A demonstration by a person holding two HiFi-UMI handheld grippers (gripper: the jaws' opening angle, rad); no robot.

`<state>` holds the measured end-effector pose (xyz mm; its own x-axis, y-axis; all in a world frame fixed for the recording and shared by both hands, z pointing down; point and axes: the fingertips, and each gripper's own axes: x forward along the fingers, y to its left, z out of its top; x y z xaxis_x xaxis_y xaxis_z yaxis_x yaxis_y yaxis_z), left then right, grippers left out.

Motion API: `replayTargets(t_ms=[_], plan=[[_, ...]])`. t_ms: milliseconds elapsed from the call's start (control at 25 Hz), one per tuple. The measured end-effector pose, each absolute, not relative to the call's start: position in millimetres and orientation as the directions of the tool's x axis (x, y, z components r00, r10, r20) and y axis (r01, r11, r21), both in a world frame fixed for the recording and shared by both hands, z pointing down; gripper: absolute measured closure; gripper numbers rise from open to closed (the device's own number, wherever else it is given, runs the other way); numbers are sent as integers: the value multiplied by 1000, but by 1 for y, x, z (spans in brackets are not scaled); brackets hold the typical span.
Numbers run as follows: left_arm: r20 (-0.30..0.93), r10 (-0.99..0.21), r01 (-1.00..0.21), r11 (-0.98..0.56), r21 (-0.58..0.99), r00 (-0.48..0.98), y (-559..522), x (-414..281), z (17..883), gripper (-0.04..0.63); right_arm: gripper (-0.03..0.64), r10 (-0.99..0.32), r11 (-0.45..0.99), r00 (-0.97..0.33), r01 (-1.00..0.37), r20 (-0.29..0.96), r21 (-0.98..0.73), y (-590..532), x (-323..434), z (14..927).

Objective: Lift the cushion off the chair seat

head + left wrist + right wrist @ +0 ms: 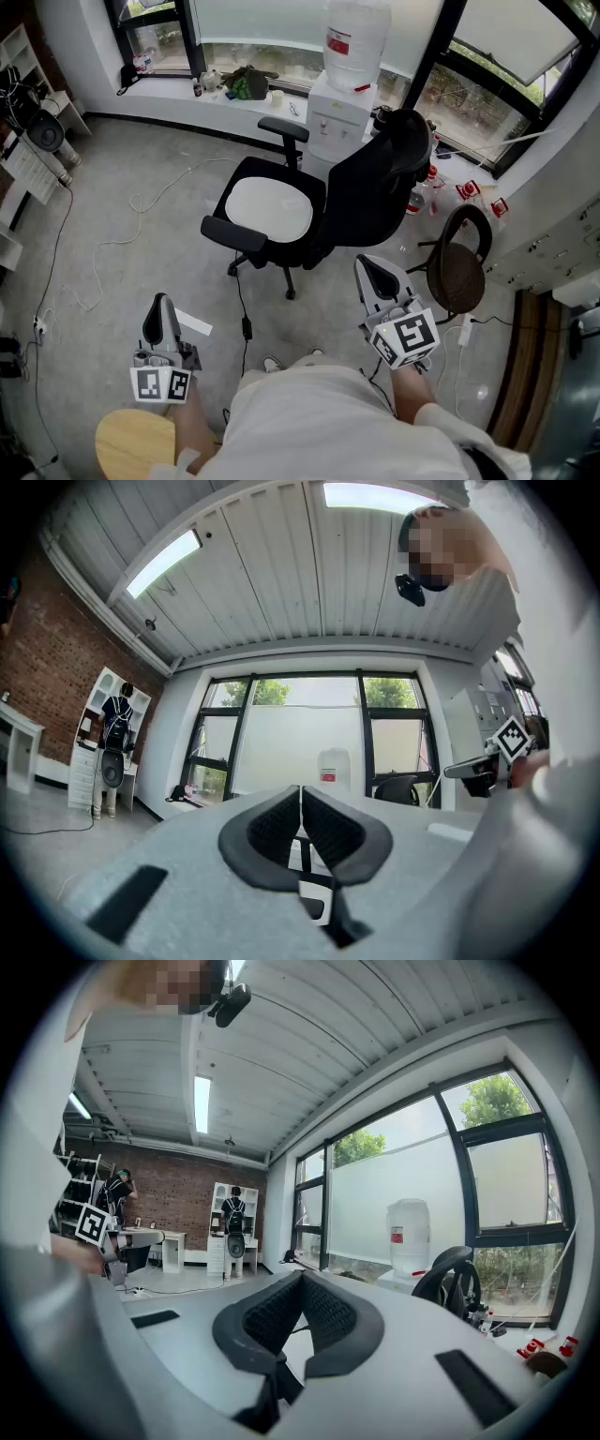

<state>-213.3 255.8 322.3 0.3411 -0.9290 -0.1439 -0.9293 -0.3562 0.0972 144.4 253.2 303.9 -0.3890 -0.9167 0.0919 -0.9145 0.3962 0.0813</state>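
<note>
A black office chair (361, 202) stands on the grey floor ahead of me, with a flat white cushion (269, 207) lying on its seat. My left gripper (160, 321) is held low at the left, well short of the chair, its jaws shut with nothing between them (300, 803). My right gripper (376, 273) hovers near the chair's backrest side, apart from it, its jaws also shut and empty (301, 1293). In the right gripper view the chair's backrest (452, 1283) shows at the right.
A white water dispenser (342, 98) stands behind the chair by the window sill. A brown round stool (457, 267) is at the right, a light wooden seat (136, 441) at my lower left. Cables (112, 248) trail over the floor at the left.
</note>
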Motion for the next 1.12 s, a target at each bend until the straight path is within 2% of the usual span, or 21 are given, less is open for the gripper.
replayTargets(t_ms=[320, 560, 640, 760, 920, 1000, 1120], plan=[[-142, -924, -924, -370, 96, 356, 255, -204, 324, 574, 615, -910, 409, -402, -910, 101, 62, 252, 146, 314], [-160, -916, -917, -386, 101, 368, 250, -194, 318, 572, 615, -897, 438, -438, -899, 59, -3, 251, 156, 309], [-162, -919, -921, -377, 99, 359, 248, -193, 316, 556, 615, -896, 441, -440, -898, 57, -1, 249, 160, 309], [-147, -928, -926, -360, 112, 343, 242, -192, 317, 382, 615, -895, 443, -442, -897, 54, -3, 245, 166, 309], [-135, -935, -932, -343, 115, 327, 237, -190, 318, 221, 615, -891, 451, -451, -892, 50, -6, 241, 174, 310], [-138, -936, -934, -340, 112, 324, 236, -185, 318, 175, 615, -890, 454, -454, -891, 50, -10, 240, 179, 311], [-133, -937, -934, -339, 109, 324, 236, -175, 318, 153, 615, -886, 461, -462, -887, 50, -32, 238, 189, 316]])
